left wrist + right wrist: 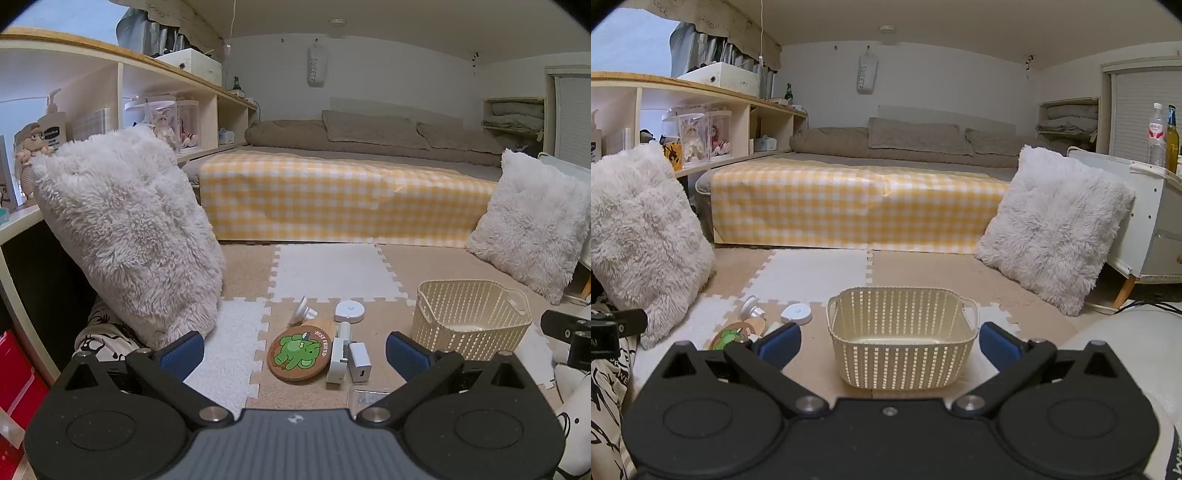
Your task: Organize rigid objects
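Note:
On the floor mat lies a cluster of small objects: a round cork coaster (298, 350) with a green animal, a white charger block (359, 362), a long white holder (339, 352), a round white device (348, 311) and a white suction piece (303, 311). A clear small box (365, 397) peeks out by the gripper body. My left gripper (295, 354) hovers open over the coaster, nothing between its fingers. A cream lattice basket (901, 338), with nothing in it, stands to the right. My right gripper (890, 345) is open, its fingers straddling the basket's near side without touching it.
Two shaggy white pillows (125, 236) (1052, 225) lean at left and right. A low bed with a yellow checked cover (857, 206) runs across the back. Wooden shelves (155, 107) line the left wall, a white cabinet (1145, 221) with bottles stands right.

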`<state>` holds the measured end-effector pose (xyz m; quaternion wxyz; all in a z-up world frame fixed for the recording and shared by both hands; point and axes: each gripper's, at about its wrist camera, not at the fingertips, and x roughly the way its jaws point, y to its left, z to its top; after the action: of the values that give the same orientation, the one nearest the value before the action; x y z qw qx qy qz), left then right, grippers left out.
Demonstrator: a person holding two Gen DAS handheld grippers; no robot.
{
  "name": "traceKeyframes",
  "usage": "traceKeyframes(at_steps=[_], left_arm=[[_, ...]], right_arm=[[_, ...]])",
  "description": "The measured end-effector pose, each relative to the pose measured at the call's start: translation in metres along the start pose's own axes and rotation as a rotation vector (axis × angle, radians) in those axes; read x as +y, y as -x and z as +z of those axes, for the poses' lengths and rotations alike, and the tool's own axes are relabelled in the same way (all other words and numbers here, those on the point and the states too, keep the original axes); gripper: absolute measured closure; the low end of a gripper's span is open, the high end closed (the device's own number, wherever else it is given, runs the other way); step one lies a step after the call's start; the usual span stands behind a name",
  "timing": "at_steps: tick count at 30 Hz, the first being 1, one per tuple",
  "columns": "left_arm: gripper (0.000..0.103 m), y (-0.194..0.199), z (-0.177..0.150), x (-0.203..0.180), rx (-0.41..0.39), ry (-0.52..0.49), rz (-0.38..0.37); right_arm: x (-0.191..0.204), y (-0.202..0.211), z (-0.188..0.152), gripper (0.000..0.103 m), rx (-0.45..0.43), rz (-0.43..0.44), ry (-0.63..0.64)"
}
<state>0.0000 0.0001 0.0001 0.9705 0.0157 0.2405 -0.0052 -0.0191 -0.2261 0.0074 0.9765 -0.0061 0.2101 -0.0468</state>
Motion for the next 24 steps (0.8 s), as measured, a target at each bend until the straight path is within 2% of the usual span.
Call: traceKeyframes(at_steps=[24], left_arm=[[0.0, 0.0001, 0.0, 0.0001, 0.0, 0.003, -0.001]], right_arm=[[0.001, -0.0011, -0.0014, 0.0, 0.004, -0.001, 0.003]])
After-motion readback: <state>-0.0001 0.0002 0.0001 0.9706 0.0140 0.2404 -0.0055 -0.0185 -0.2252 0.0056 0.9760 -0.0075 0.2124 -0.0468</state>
